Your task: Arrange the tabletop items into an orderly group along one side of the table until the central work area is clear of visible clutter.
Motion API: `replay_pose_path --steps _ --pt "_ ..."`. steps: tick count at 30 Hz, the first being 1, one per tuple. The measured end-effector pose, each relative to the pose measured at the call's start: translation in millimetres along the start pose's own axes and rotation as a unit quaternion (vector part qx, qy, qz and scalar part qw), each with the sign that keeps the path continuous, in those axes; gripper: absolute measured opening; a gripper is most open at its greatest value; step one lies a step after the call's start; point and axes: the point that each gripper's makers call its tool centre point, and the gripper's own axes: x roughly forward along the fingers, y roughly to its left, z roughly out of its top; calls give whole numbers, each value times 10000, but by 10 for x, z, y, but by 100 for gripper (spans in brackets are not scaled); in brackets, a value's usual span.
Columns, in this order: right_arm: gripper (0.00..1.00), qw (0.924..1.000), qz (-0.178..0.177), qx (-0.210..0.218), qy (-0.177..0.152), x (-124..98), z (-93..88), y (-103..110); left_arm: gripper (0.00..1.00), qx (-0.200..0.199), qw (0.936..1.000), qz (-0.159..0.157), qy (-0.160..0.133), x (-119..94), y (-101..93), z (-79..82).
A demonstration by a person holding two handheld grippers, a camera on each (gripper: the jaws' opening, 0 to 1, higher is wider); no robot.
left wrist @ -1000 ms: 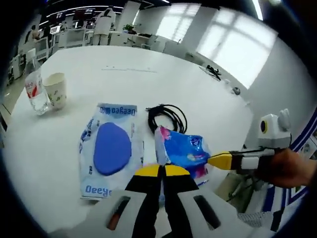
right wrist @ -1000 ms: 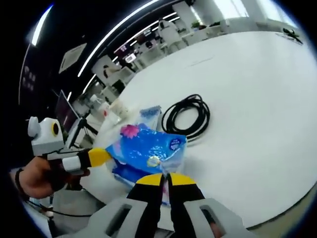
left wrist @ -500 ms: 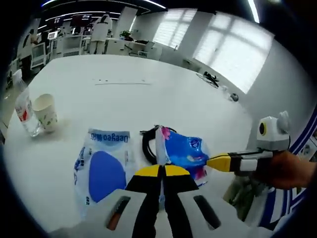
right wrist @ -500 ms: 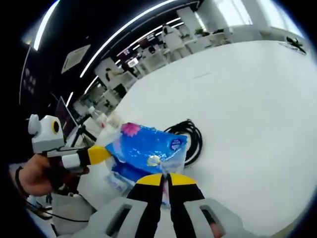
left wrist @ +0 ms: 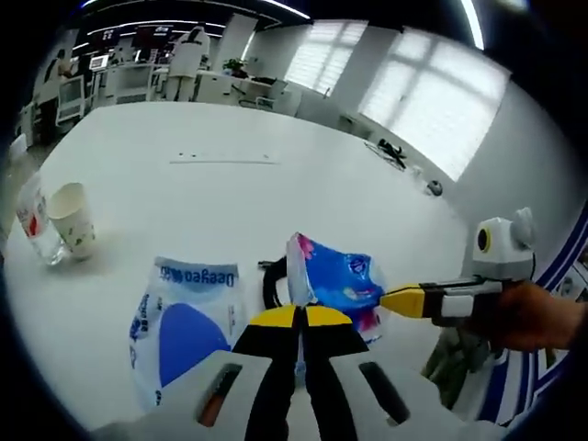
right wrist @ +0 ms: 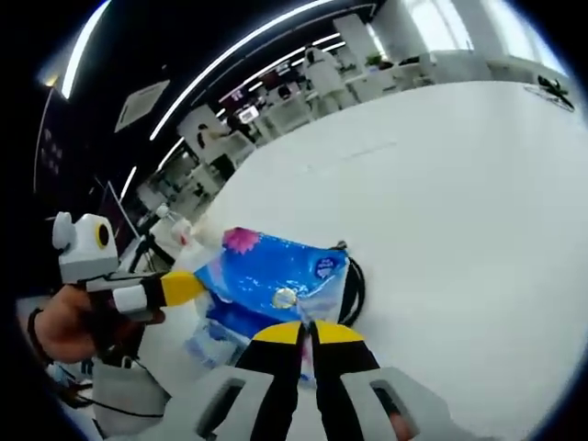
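Both tongs are clenched on the blue packet: left tongs one edge, right tongs the other, above the tabletop.

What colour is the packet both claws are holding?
Bright blue with pink flower print, the tissue packet shows best in the right gripper view.

Open-plan office, rows of desks, monitors, strip lights

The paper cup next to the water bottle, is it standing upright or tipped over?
Upright. In the left gripper view the paper cup stands on its base on the white table, mouth up, beside the water bottle.
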Motion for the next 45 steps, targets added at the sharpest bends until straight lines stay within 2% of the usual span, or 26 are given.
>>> replay_pose_path --steps 4,6,8,10,11,14,16,20,22,23,26,30,32,35,38,39,40,42,44,45 --pt "0 9999 -8 -86 -57 59 211 -53 0 -28 10000 -30 -47 106 54 164" --pt "0 9999 -5 -126 -87 57 309 -7 0 -59 10000 -27 -71 195 123 273" --pt "0 9998 -1 -174 -123 142 469 -121 0 -96 9999 -18 -115 240 147 333" --pt "0 9996 -9 -224 -145 252 525 -197 0 -138 9998 -38 -131 282 150 394" --pt "0 9996 -12 -246 -146 236 568 -145 0 -169 9997 -53 -141 313 160 429" --pt "0 9995 -2 -287 -151 321 676 -187 0 -219 9996 -52 -164 382 202 488" --pt "0 9993 7 -342 -130 430 756 -267 0 -310 9993 -57 -184 414 223 524" --pt "0 9990 21 -421 -132 516 900 -255 0 -504 9983 -45 -277 532 308 631" --pt "0 9989 10 -435 -154 640 1005 -339 0 -645 9972 -73 -367 637 379 700" --pt "0 9990 4 -430 -156 644 1021 -312 0 -787 9959 -71 -434 703 435 742" --pt "0 9990 15 -430 -145 809 1140 -384 0 -953 9945 -39 -443 847 578 776" --pt "0 9989 33 -469 -90 918 1205 -360 0 -1041 9935 -32 -451 964 710 807" --pt "0 9990 24 -440 -54 1080 1247 -469 0 -1143 9925 0 -434 1028 783 805" --pt "0 9989 -21 -469 50 1131 1224 -419 0 -1316 9903 37 -437 1113 864 818" --pt "0 9989 -32 -462 76 1203 1241 -465 0 -1417 9889 53 -446 1187 933 829" --pt "0 9989 -47 -462 99 1353 1283 -606 0 -1461 9883 47 -431 1222 957 823" --pt "0 9989 -60 -454 120 1390 1290 -646 0 -1491 9879 45 -421 1246 973 819" --pt "0 9989 -60 -427 159 1353 1271 -594 0 -1519 9876 50 -395 1284 983 798" --pt "0 9990 -98 -404 191 1412 1268 -684 0 -1538 9875 56 -348 1329 984 758" --pt "0 9990 -105 -387 207 1271 1212 -536 0 -1538 9875 110 -321 1349 997 730"
